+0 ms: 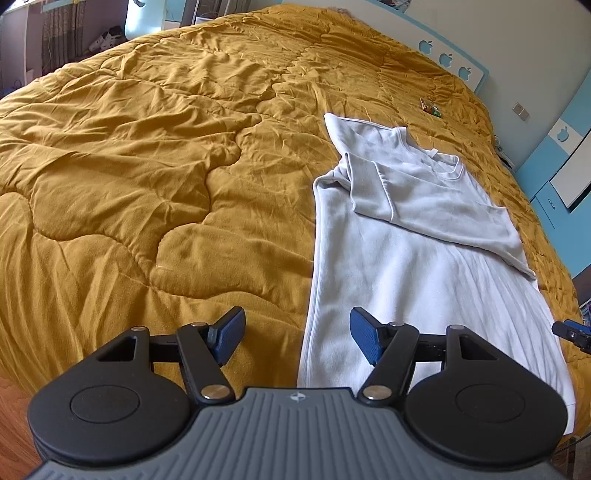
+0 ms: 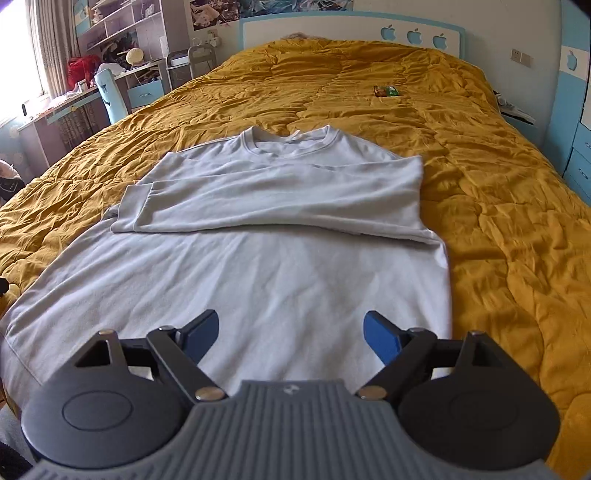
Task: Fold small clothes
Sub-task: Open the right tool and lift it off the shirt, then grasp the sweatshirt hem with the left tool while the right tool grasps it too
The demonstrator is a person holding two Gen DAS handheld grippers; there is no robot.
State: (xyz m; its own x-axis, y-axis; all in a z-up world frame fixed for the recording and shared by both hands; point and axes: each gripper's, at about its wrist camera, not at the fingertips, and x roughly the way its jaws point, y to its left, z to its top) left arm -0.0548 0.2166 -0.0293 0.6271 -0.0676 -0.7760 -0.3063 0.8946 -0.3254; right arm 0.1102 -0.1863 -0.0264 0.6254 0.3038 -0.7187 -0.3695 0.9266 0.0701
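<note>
The right hand-held gripper (image 2: 290, 338) hung spread wide and empty above the sweatshirt's (image 2: 258, 280) lower body. The left hand-held gripper (image 1: 297, 334) stood spread too, holding nothing, over the garment's left edge. The pale sweatshirt lay flat on the mustard quilt (image 2: 498, 221), sleeves folded across its chest. A small green packet (image 2: 386, 90) lay well beyond, near the headboard (image 2: 351, 27).

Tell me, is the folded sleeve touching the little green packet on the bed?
Apart. In the right wrist view the folded sleeve lies across the white shirt, while the green packet sits farther up, with a stretch of bare yellow quilt between them.
</note>
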